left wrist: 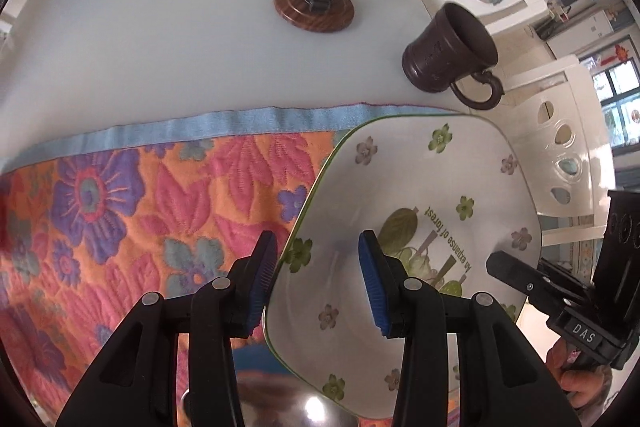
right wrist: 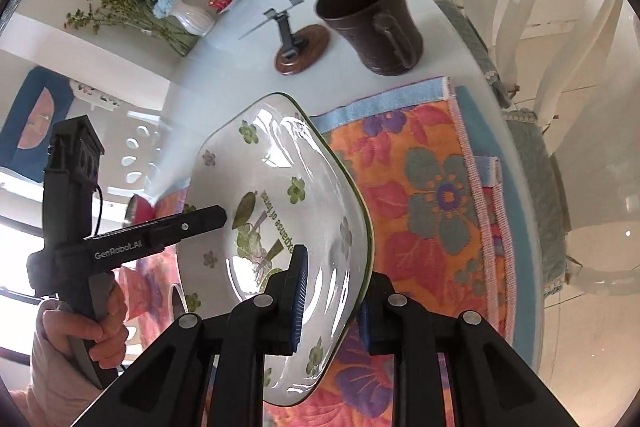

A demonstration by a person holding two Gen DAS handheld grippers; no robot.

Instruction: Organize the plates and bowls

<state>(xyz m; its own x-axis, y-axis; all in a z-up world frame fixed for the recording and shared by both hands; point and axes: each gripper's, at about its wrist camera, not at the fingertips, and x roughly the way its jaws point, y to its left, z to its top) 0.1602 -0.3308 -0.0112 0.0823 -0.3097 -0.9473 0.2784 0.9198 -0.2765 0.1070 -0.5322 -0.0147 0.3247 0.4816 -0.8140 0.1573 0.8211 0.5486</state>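
A white squarish plate (left wrist: 420, 187) with a green rim and flower prints hangs tilted above the flowered towel (left wrist: 120, 207). In the left wrist view my left gripper (left wrist: 318, 283) straddles its left rim, one blue pad outside and the other on the inner wall, shut on it. The right gripper's finger (left wrist: 504, 263) reaches onto the opposite rim. In the right wrist view the plate (right wrist: 280, 163) stands steeply tilted, and my right gripper (right wrist: 332, 307) is shut on its near rim. The left gripper's finger (right wrist: 200, 221) lies over the far side, held by a hand (right wrist: 80, 331).
A dark brown mug (left wrist: 444, 51) stands on the white table (left wrist: 160, 47) just past the towel. A small stand on a wooden disc (left wrist: 314, 5) sits further back, and a vase of flowers (right wrist: 188, 17) in the corner. A shiny metal bowl (left wrist: 280, 403) lies under the plate. White chairs (left wrist: 560, 147) flank the table.
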